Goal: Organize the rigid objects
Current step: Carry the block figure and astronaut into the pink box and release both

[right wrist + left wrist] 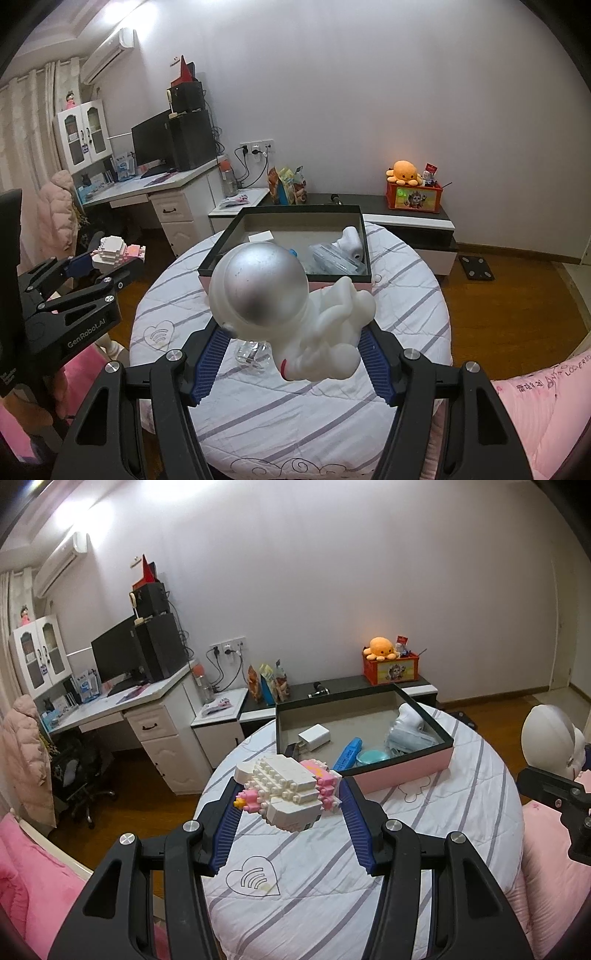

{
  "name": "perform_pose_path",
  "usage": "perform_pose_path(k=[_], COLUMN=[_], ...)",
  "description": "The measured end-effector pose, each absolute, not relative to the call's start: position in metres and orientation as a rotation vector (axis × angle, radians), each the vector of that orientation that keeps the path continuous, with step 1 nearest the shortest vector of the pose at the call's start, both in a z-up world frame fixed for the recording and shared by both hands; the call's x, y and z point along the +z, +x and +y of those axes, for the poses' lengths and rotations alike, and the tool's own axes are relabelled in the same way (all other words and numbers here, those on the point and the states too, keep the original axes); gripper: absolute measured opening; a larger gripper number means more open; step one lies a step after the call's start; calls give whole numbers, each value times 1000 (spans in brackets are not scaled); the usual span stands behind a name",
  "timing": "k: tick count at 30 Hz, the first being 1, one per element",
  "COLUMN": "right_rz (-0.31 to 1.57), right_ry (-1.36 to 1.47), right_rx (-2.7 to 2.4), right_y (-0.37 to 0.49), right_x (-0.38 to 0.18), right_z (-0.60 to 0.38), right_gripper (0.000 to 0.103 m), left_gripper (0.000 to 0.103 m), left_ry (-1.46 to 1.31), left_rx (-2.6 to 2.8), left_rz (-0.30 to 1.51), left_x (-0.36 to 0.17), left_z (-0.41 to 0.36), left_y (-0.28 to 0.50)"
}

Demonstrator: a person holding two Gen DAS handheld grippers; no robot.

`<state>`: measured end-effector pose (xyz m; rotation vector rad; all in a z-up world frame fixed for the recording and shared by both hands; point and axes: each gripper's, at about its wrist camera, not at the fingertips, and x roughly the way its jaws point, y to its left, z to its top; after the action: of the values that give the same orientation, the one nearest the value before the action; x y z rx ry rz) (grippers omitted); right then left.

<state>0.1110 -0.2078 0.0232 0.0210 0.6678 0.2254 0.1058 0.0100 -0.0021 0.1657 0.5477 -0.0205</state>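
Bedding with grey stripes and heart outlines point(325, 867) covers the rounded surface in the middle of both views, with pink quilted covers point(546, 406) beside it on the near left and near right. Wooden flooring runs beyond it to a plain pale wall. At far left stands a white desk point(147, 698) carrying a dark monitor point(112, 650) and black speaker boxes, with an air conditioner point(61, 559) high on the wall above. Along the far wall sits a low black-and-white cabinet point(410, 218), and on it an orange crate point(391, 670) topped by an orange plush octopus point(380, 647).

On the far part of the bedding rests an open box point(406, 768) with pink sides and a black rim; inside lie a white charger block point(314, 737), a blue case point(349, 753), a teal round lid and some clear plastic packets.

The left gripper point(290, 797) is clamped on a brick-built toy point(288, 794), white with pink studs and a small yellow tip, lifted clear of the bedding just near of the box. The right gripper point(295, 338) is clamped on an astronaut figure point(291, 314), glossy white with a large silver helmet visor and a small red mark, also held above the bedding. A small clear plastic piece point(253, 354) lies on the bedding beneath it.
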Motion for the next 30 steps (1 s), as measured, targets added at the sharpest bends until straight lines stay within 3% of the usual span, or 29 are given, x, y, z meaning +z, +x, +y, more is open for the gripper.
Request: perform_pose_path(k=[17,30], right_rz=[691,710], right_ry=[40,16], right_rx=[220,249], right_y=[134,237], right_x=[19,14], right_z=[-211,-200], right_gripper=[68,68], left_gripper=[54,54], left_ry=[177,235], left_rx=[-31,-34], left_rz=[577,589], left_x=[-10,-9], left_z=[10,-2], left_y=[136,239])
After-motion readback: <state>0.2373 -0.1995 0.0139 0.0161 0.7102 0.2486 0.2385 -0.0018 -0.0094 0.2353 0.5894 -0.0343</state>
